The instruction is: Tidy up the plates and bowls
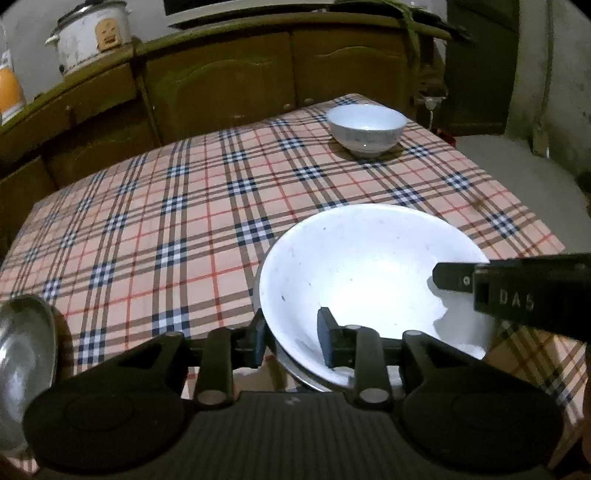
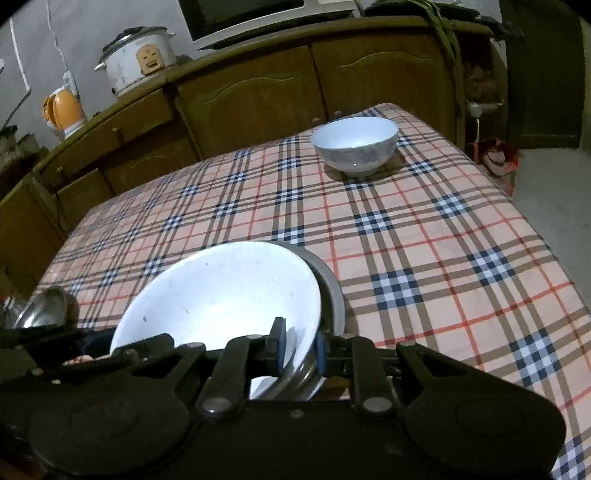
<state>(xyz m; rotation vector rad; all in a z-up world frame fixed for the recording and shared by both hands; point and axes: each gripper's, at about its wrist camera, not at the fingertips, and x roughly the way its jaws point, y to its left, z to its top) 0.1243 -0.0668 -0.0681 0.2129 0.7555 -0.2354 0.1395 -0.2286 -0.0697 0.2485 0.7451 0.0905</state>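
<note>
A wide white plate [image 1: 351,266] [image 2: 221,295] lies on a grey metal plate [image 2: 332,295] [image 1: 306,382] near the front of the checked tablecloth [image 1: 166,221]. My left gripper [image 1: 293,339] straddles the white plate's near rim, one finger outside and one inside; a gap shows beside the rim, so it is open. My right gripper [image 2: 299,345] is shut on the right-hand rims of the two stacked plates, and one of its fingers [image 1: 454,280] reaches over the plate's edge in the left wrist view. A small white bowl [image 1: 365,129] [image 2: 354,147] stands alone at the far right of the table.
A shiny metal bowl [image 1: 22,354] [image 2: 44,306] sits at the table's near left. Behind the table runs a wooden cabinet [image 2: 251,96] with a white rice cooker [image 1: 92,33] [image 2: 136,55] and an orange jug [image 2: 62,107]. The table's right edge drops to the floor [image 2: 554,184].
</note>
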